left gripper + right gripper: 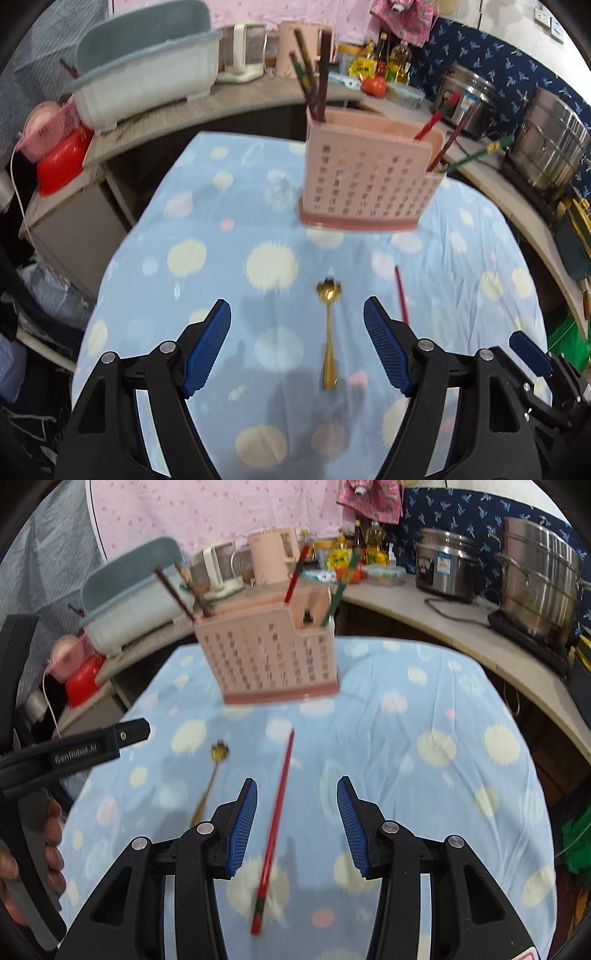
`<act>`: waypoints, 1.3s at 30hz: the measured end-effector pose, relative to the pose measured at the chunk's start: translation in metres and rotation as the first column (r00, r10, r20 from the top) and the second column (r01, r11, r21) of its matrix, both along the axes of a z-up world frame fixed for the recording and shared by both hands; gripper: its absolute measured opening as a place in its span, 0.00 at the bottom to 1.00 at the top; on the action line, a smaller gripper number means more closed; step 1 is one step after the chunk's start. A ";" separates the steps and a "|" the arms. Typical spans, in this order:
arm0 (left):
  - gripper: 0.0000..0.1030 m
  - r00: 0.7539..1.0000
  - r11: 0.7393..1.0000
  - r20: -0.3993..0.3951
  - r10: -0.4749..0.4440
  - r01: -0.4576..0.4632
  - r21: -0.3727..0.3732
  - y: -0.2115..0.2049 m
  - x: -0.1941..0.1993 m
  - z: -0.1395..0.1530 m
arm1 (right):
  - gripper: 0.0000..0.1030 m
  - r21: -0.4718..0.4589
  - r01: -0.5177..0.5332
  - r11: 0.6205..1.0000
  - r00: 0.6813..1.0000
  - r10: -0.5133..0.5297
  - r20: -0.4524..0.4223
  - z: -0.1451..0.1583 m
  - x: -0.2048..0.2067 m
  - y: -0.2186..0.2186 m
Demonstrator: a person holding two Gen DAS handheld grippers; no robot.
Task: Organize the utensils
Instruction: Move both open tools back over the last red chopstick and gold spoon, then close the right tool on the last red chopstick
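A pink perforated utensil holder stands on the blue dotted tablecloth with several chopsticks in it; it also shows in the right wrist view. A gold spoon lies flat between the open fingers of my left gripper, bowl toward the holder. It shows left of my right gripper too. A red chopstick lies on the cloth between the open fingers of my right gripper; its far end shows in the left wrist view. Both grippers are empty.
A curved counter wraps the table's far side and right, with steel pots, bottles, a pink kettle and a blue-grey dish tub. Red and pink basins sit at the left. My left gripper's arm shows at the left.
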State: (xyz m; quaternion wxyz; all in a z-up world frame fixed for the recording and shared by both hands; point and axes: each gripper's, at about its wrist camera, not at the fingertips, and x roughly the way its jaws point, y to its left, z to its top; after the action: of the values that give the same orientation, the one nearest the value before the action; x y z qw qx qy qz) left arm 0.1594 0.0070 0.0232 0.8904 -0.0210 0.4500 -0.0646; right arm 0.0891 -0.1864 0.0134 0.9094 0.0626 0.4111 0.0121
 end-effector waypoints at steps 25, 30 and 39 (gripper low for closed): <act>0.68 0.991 0.999 -0.132 -0.011 0.017 0.047 0.011 -0.068 -0.079 | 0.11 -0.007 -0.093 0.996 0.981 0.091 -0.170 -0.080 -0.045 0.044; 0.68 0.991 0.999 -0.130 -0.018 0.022 0.031 0.008 -0.065 -0.079 | 0.09 -0.011 -0.090 0.996 0.982 0.087 -0.167 -0.083 -0.045 0.042; 0.68 0.990 0.999 -0.133 -0.036 0.037 0.007 -0.006 -0.049 -0.081 | 0.07 0.002 -0.027 1.000 0.987 0.027 -0.158 -0.083 -0.043 0.021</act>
State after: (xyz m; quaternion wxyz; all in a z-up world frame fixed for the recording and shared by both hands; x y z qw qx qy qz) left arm 0.1101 0.0008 -0.0574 0.8573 -0.0126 0.5088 -0.0773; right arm 0.0464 -0.1650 -0.0692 0.8736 0.0576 0.4829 0.0195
